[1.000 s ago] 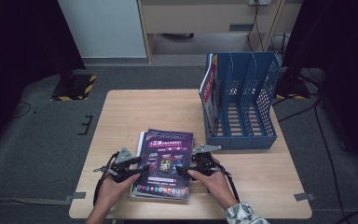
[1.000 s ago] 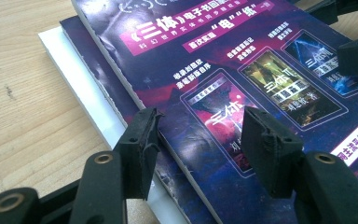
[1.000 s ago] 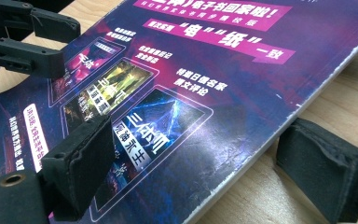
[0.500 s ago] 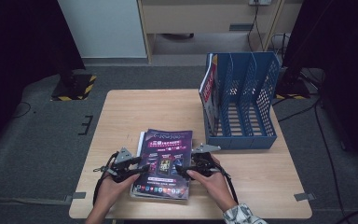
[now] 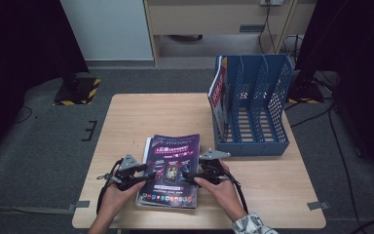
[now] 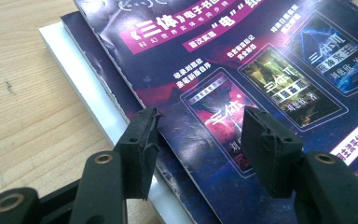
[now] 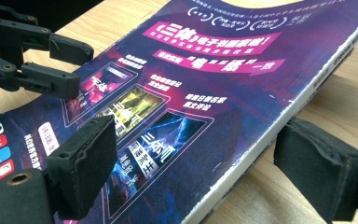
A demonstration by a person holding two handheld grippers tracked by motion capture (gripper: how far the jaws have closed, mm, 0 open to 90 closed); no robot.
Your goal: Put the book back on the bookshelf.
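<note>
Two grippers flank the top magazine of a small stack lying flat near the front of the table. The left gripper stands with jaws wide, one pad over the stack's stepped edge, the other above the cover. The right gripper is likewise wide, straddling the magazine's spine edge, neither pad clearly pressing. Contact on the underside cannot be confirmed from these angles. Risk: the lower jaw may catch two magazines rather than one, since their edges lie close. An uneven lift could bend the cover or slide the stack. The blue file rack stands well apart, one magazine already inside.
</note>
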